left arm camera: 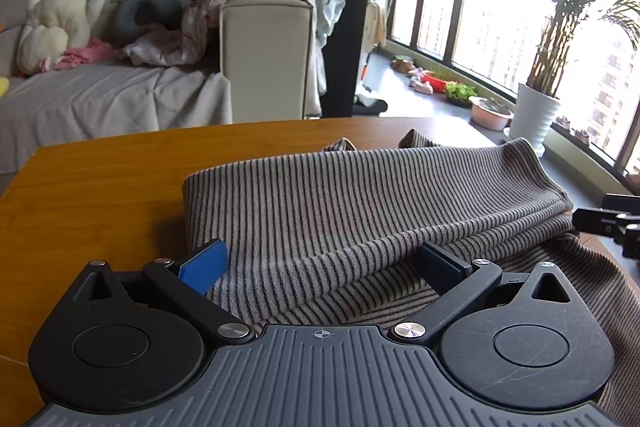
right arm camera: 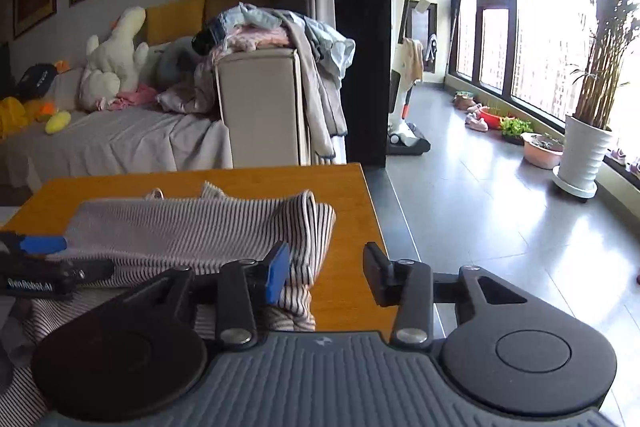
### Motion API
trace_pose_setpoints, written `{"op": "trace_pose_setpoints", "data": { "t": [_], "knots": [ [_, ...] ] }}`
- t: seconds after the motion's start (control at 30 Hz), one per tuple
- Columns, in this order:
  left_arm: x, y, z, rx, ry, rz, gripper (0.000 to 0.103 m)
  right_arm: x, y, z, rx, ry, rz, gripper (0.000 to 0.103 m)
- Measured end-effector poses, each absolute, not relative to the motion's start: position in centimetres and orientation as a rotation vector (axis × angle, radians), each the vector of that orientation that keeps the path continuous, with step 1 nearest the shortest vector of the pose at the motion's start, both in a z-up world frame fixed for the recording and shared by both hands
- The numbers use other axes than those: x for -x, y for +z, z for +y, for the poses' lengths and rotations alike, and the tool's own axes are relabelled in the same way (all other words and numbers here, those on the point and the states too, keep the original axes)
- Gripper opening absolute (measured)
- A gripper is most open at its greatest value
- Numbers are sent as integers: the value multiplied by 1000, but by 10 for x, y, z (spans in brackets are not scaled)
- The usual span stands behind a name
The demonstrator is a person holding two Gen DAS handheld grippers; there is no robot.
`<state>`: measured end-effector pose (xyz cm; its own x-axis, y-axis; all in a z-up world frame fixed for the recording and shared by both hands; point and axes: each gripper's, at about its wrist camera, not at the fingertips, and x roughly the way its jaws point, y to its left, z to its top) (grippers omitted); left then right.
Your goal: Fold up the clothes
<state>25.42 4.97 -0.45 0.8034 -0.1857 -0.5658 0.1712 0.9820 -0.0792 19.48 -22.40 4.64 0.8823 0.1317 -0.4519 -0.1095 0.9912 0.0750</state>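
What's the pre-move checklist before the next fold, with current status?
1. Left claw open: ok, fingers wide apart over the grey striped knit garment.
2. Right claw open: ok, nothing between its fingers.
3. Garment on the orange wooden table: not ok, near part hangs over the front edge.
4. First fold done: ok, top layer doubled over.
5. Fold edges aligned: cannot tell.
6. Right claw over the cloth: not ok, only its blue-padded finger touches the hem.

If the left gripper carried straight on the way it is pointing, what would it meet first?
Most likely the folded striped garment: the open left gripper already straddles its near fold on the wooden table, though exact depth is unclear.
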Motion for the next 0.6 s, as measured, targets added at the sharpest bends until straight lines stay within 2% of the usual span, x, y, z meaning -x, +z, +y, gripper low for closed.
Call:
{"op": "trace_pose_setpoints", "data": {
  "t": [0.13,0.23,0.3,0.33,0.37,0.4,0.43,0.6],
  "knots": [
    [-254,-4,51,26,-191,607,103,-220,46,-213,-131,220,504,41],
    [-254,-4,52,33,-191,606,103,-245,12,-214,-205,189,635,41],
    [-254,-4,53,39,-189,607,103,-242,-4,-216,-185,189,595,42],
    [-254,-4,54,42,-189,607,103,-241,-6,-215,-178,185,610,45],
    [-254,-4,55,47,-191,605,103,-240,-8,-215,-172,181,629,54],
    [-253,-4,55,52,-192,603,103,-239,-9,-214,-166,177,649,80],
    [-254,-4,56,57,-193,603,103,-238,-10,-214,-160,173,669,84],
    [-256,-4,59,77,-195,607,103,-233,-9,-217,-178,164,633,80]
  ]
}}
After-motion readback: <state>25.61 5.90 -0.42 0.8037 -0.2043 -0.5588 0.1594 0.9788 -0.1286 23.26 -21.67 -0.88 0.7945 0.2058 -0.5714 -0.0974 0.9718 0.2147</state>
